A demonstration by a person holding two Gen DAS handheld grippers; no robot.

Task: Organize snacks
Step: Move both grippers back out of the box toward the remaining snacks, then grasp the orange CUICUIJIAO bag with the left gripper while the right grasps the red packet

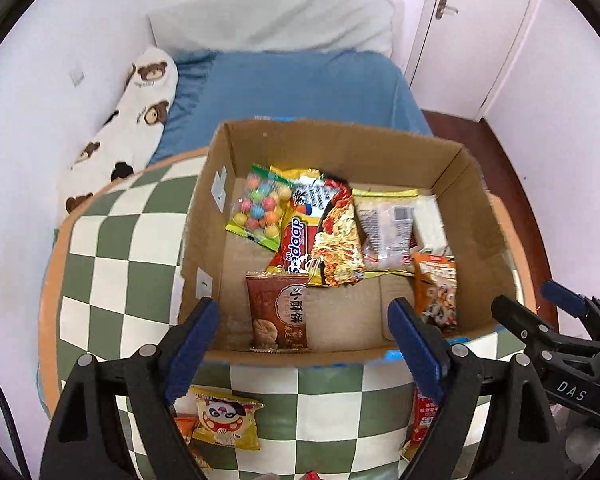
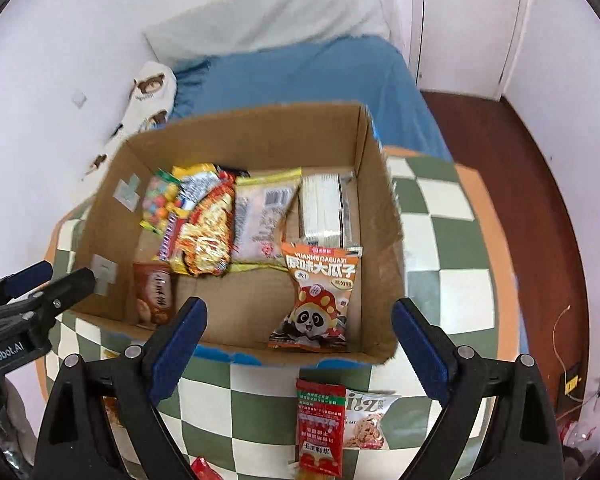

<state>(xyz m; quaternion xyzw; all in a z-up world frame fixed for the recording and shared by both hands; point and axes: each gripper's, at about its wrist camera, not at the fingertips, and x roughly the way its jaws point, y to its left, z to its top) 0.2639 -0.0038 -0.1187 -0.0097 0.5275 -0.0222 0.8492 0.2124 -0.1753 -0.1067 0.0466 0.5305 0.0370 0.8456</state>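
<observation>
Left wrist: left gripper [image 1: 302,330] jaws apart, empty, above the cardboard box [image 1: 340,140]; yellow panda snack packet [image 1: 226,420] on the checkered cloth [image 1: 120,240], outside the box.

Right wrist: right gripper [image 2: 300,328] jaws apart, empty; red sachet [image 2: 320,424] beside an oat packet [image 2: 370,424]. Probably light, crinkly, slippery; pinch a sealed edge.

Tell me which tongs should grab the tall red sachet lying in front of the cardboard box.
Right. The tall red sachet lies on the checkered cloth directly between the open right tongs. For the open left tongs, it sits half hidden behind the right-hand finger.
</observation>
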